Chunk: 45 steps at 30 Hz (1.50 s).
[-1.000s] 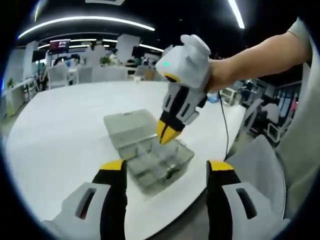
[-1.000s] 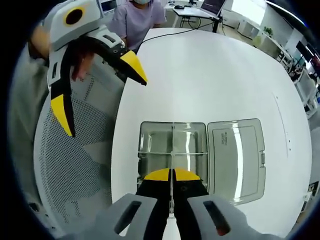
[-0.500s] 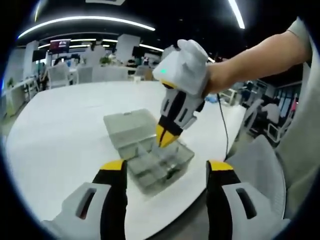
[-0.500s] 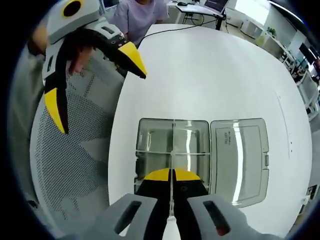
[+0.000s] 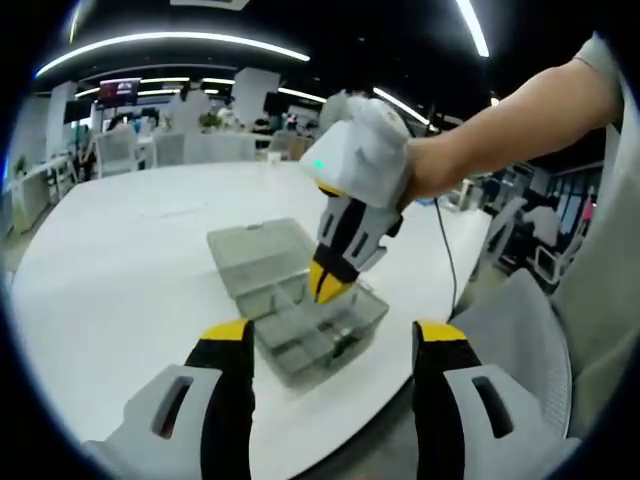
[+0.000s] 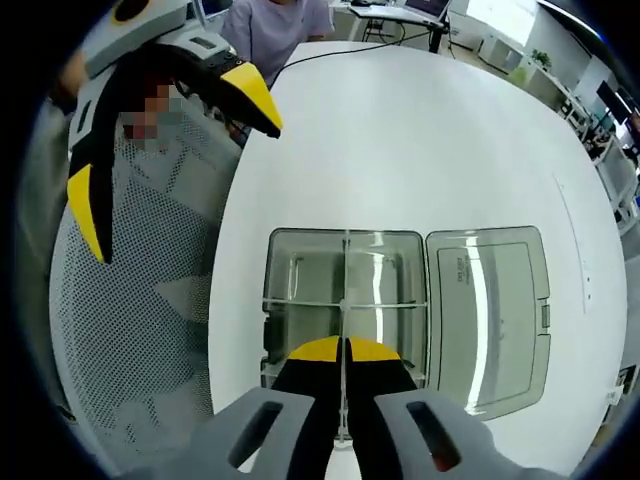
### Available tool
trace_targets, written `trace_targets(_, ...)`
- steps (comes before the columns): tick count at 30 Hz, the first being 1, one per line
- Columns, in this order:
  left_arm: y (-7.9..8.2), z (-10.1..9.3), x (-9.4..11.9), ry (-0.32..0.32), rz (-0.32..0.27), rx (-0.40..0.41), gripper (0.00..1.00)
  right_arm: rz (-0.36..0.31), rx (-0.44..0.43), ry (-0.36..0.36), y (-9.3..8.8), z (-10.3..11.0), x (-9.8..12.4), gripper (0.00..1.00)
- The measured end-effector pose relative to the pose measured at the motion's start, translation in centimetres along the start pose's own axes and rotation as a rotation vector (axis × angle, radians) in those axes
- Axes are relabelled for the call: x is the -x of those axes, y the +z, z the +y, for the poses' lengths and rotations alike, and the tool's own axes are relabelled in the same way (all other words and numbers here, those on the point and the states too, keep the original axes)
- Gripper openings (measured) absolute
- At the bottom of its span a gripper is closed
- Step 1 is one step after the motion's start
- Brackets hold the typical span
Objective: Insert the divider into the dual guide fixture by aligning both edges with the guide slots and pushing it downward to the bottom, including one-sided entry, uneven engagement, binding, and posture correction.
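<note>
R tongs pinched tight on clear divider, held upright over compartment box on white table, lid open alongside. L tongs wide apart, empty, near table edge.

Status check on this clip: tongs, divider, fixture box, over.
Right tongs shut on clear divider, poised over open fixture box. Left tongs open, holding nothing. Lid flat on table; nothing blocking.

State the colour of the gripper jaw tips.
Yellow, clearest on the left gripper in the right gripper view.
</note>
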State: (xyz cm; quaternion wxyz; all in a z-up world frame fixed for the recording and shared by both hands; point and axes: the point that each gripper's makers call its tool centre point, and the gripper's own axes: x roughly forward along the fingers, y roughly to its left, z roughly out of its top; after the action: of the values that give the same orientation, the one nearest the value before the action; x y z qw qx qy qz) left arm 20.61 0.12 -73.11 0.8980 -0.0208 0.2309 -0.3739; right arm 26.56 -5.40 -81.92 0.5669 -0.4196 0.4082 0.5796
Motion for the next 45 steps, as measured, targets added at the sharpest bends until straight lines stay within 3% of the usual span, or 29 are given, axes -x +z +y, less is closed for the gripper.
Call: trace_targets(45, -0.4, -0.2, -0.2, -0.008, 0.019, -0.013, 0.62, 0.033, 0.029, -0.018, -0.7, -0.2, -1.7, 0.0)
